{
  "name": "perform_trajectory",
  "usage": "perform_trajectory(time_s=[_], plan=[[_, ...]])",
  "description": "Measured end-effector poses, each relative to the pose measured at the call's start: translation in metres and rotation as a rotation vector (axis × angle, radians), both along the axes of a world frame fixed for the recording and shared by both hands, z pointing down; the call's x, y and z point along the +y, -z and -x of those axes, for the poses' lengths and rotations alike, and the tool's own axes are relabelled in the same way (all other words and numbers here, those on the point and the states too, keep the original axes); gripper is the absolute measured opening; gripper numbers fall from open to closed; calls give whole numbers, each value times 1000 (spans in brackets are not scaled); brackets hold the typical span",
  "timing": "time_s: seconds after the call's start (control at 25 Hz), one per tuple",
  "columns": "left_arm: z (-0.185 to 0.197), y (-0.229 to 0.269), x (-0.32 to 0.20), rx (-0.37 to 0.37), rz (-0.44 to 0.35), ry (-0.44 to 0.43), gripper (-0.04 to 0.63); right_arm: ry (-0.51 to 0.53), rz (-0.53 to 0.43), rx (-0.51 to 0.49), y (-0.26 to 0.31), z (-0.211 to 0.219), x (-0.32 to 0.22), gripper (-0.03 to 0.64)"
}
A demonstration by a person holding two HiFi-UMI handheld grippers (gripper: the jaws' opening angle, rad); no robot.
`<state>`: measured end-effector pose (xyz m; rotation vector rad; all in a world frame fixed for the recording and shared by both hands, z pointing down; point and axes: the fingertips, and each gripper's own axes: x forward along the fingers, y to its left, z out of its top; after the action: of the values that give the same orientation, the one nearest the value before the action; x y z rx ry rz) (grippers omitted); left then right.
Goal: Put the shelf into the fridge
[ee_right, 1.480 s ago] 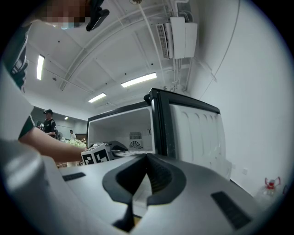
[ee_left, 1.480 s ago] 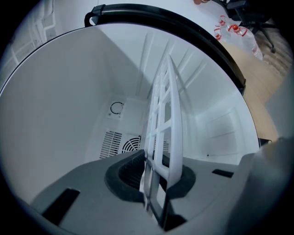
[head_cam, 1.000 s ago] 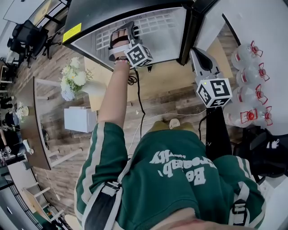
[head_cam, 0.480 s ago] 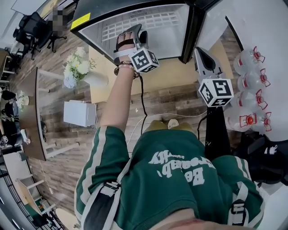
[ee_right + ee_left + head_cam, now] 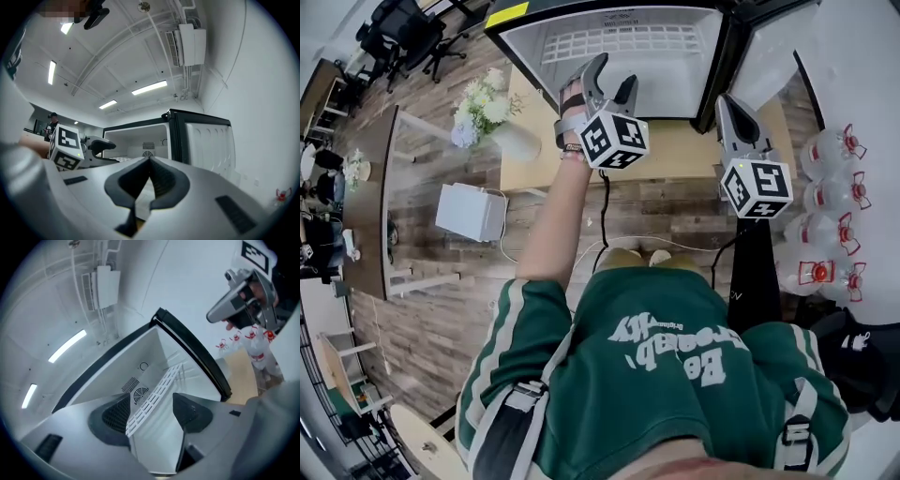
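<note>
While the left gripper [image 5: 614,77] hangs in front of the open fridge [image 5: 675,70], its jaws are opening and nothing is pressed between them. In the left gripper view the white slatted shelf [image 5: 161,385] shows through the gap but lies farther in, apart from both pads. The head view places the shelf [image 5: 619,42] inside the cabinet, spanning it toward the back wall; whether both of its sides rest on their supports cannot be told. The right gripper [image 5: 149,161] is held by the door [image 5: 208,145], its jaws closed together on nothing. The step in hand is judged to be the release, with the task nearly complete. To do it well, the jaws should part fully before the tool moves. It should then draw straight back along the shelf's plane, so that no pad catches the front edge and drags it out. A look across the front edge would confirm that the shelf sits level.
</note>
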<state>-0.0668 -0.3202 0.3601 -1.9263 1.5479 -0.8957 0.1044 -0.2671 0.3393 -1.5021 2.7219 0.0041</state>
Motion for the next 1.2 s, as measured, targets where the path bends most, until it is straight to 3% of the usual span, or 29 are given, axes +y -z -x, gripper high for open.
perform_trajectory(time_s=[0.2,0.4,0.56,0.76,0.92,0.96,1.04,1.08,1.12,1.2], plan=[[11,29,35,181,-66,38,314,16,-13,16,3,10,6,3],[29,37,68,402,-66,86,318,6,-46,41,13,12,12,3],[33,50,92,571,-94,70,344,11,-60,62,17,17,18,5],[35,61,113,688,-110,22,345,12,-71,79,18,22,25,5],[36,65,120,699,-123,4,344,17,-71,78,19,25,28,5],[35,66,122,698,-126,0,319,18,-71,78,19,27,29,5],[38,69,125,712,-143,9,177,20,-70,79,19,28,31,5],[41,70,127,725,-149,19,41,20,-69,79,18,29,32,5],[44,70,128,742,-149,25,0,21,-68,78,18,29,33,5],[48,70,130,769,-146,25,0,18,-69,74,18,28,34,5]])
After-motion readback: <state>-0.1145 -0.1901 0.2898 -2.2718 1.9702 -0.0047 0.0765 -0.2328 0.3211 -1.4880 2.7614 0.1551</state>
